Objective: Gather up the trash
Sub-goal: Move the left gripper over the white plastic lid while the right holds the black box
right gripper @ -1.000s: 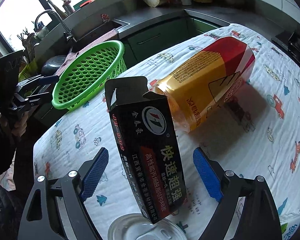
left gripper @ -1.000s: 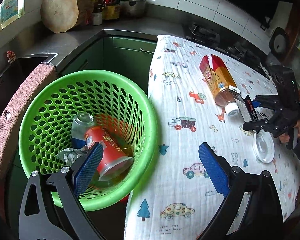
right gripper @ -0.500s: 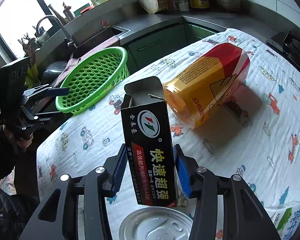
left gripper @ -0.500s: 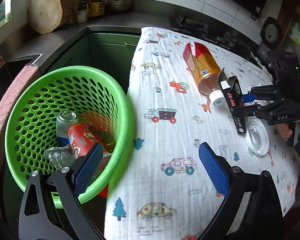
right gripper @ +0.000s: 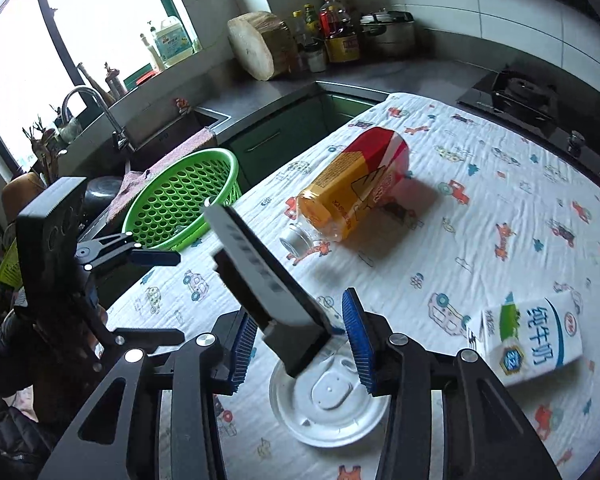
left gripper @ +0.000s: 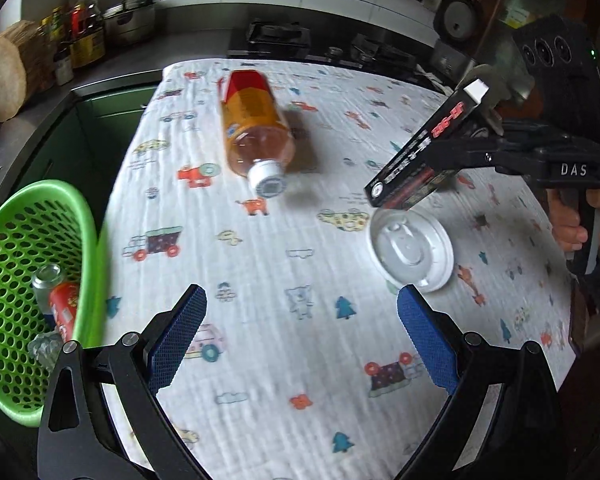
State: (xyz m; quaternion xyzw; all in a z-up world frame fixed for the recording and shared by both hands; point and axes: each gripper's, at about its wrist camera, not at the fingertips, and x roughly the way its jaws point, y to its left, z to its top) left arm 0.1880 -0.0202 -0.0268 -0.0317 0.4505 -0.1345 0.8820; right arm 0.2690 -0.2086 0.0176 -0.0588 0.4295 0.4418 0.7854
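Trash, kitchen table w/ printed cloth [left gripper: 260,380]:
- Black box [left gripper: 416,160], long, narrow, white end flap: clamped between blue pads of right gripper [right gripper: 300,344], lifted off table, tilted, low end just above lid. Jaws closed in on it w/in the last sec.
- White plastic lid [left gripper: 410,250], round: flat on cloth, directly under box.
- Bottle [left gripper: 254,128], red/yellow label, white cap: lying on its side mid-table, cap toward camera in left view.
- Milk carton [right gripper: 534,342], white/blue: on its side near table edge, right of right gripper; seen in right view only.
- Green basket [left gripper: 32,280], perforated: just off table's left edge, by sink. Holds 2 cans + crumpled clear wrap.
- Left gripper [left gripper: 300,336]: fingers wide apart, nothing between them, over cloth between basket & lid.
- Person's hand [left gripper: 576,216] on right gripper's handle.
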